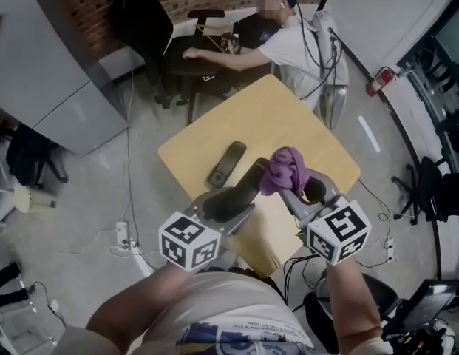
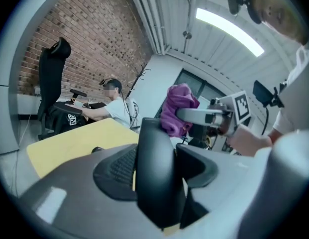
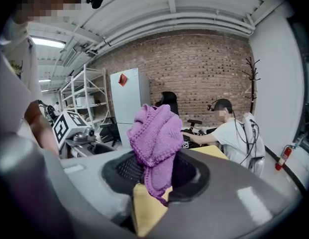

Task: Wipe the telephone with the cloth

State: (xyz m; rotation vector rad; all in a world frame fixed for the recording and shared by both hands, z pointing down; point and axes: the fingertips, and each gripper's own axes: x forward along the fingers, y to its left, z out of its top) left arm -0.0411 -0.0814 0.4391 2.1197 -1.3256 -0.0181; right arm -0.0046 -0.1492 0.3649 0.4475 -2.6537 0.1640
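While the left gripper (image 1: 239, 197) clamps the black telephone (image 1: 255, 174), the right gripper (image 1: 293, 191) pinches the purple cloth (image 1: 284, 170).
Seen from the cloth, the telephone sits just to its left, with its raised end near the cloth's folds and contact unclear. Its long axis slants up out of the jaws toward the cloth, so I judge the wipe should run down that length.

Black handset (image 2: 155, 183) in left hand-held gripper (image 2: 156, 156)

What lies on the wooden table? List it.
One slim dark phone lies on the table. The table's near part is covered by the held black object and the purple cloth.
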